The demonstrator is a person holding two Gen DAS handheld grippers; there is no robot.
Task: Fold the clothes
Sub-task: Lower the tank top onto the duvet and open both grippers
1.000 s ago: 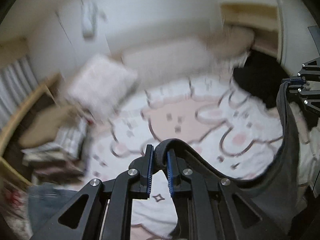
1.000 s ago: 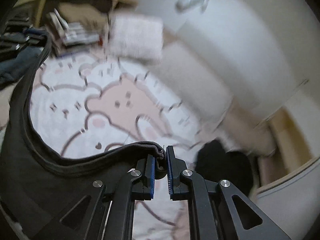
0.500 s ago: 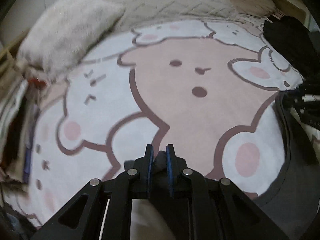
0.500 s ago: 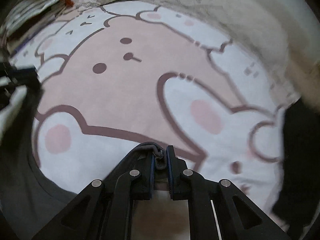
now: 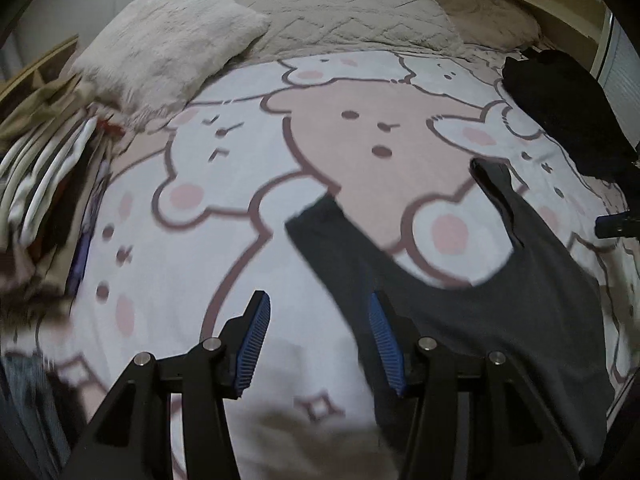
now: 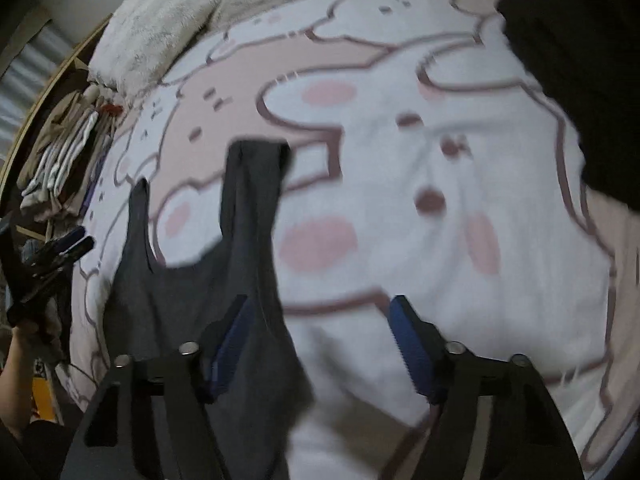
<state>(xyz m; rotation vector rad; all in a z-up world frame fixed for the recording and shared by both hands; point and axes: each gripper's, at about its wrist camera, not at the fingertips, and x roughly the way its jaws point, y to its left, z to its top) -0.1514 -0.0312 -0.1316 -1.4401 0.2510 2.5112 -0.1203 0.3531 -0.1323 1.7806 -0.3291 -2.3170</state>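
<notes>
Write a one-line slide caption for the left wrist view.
Open left tool above a dark grey tank top laid flat, straps up, on a cartoon-bear blanket, fluffy pillow behind.

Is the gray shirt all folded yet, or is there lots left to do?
Not yet. Done: the gray tank top lies spread flat on the bear blanket, straps toward the pillow. In hand: nothing; the left tongs and right tongs are both open. Left: every fold, and the black garment waits too.
</notes>
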